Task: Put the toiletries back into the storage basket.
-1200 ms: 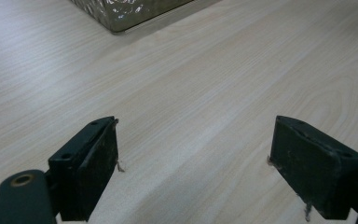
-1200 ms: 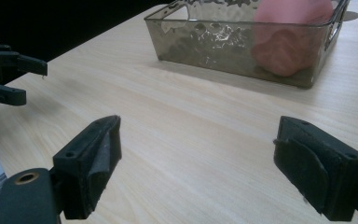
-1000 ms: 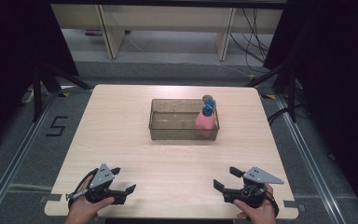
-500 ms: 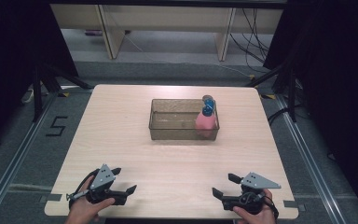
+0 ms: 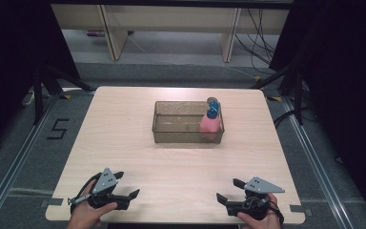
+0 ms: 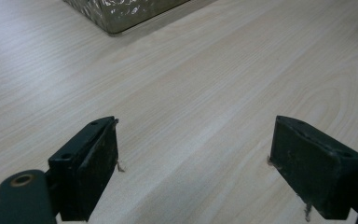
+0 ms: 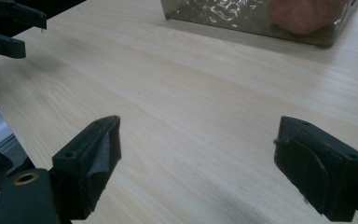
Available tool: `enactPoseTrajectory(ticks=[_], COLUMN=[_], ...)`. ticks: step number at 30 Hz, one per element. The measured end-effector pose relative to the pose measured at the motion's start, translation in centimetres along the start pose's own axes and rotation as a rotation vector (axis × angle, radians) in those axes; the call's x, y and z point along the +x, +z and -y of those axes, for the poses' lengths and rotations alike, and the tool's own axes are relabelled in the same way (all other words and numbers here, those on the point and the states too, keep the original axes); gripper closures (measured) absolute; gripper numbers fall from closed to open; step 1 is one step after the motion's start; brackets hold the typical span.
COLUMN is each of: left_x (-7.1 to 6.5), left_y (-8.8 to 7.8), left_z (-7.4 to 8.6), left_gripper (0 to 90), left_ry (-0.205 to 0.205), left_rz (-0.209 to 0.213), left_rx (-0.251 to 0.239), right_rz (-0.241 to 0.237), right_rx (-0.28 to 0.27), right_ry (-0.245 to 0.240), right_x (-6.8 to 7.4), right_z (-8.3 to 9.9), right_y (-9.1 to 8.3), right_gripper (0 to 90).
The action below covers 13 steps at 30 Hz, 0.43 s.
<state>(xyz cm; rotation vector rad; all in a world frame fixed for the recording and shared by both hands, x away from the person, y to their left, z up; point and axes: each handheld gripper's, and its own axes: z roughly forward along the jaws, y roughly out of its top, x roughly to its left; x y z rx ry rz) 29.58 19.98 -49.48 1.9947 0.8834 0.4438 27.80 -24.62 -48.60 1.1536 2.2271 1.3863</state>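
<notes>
left gripper jaws apart, empty | right gripper jaws apart, empty | pink bottle upright at right end of clear bin, mid-table | risk: a high grasp could tip the bottle against the bin wall

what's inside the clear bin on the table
Inside the clear bin, at its right end, stands a pink bottle with a blue cap. The rest looks empty; the bottle's base is blurred by the textured wall.
</notes>
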Motion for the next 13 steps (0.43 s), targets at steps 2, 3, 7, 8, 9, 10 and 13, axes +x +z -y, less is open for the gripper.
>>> enactPoseTrajectory(ticks=[2,3,7,8,9,10,13], left_x=[0.01,0.04,0.04,0.03,0.04,0.04,0.05], left_y=[0.03,0.06,0.06,0.04,0.05,0.05,0.05], left_z=[0.01,0.02,0.02,0.02,0.02,0.02,0.02], left_gripper=[14.7,14.7,14.7,14.7,14.8,14.7,14.7], left_ry=[0.001,0.001,0.000,0.001,0.001,0.001,0.000], left_rz=[0.002,0.007,0.006,0.005,0.007,0.007,0.006], left_rx=[-0.003,-0.006,-0.007,-0.006,-0.006,-0.007,-0.007], right_rz=[-0.013,-0.008,-0.010,-0.003,-0.007,-0.008,-0.012], right_rx=[0.007,0.008,0.007,0.011,0.010,0.010,0.020], right_ry=[0.020,0.012,0.011,0.010,0.010,0.011,0.042], right_x=[0.15,0.09,0.03,0.02,0.01,0.03,0.25], right_z=[0.01,0.01,-0.01,-0.02,-0.02,-0.02,-0.02], right_y=[0.06,0.08,0.05,0.00,0.04,0.04,0.08], right_gripper=[15.7,15.8,15.8,15.7,15.7,15.7,15.7])
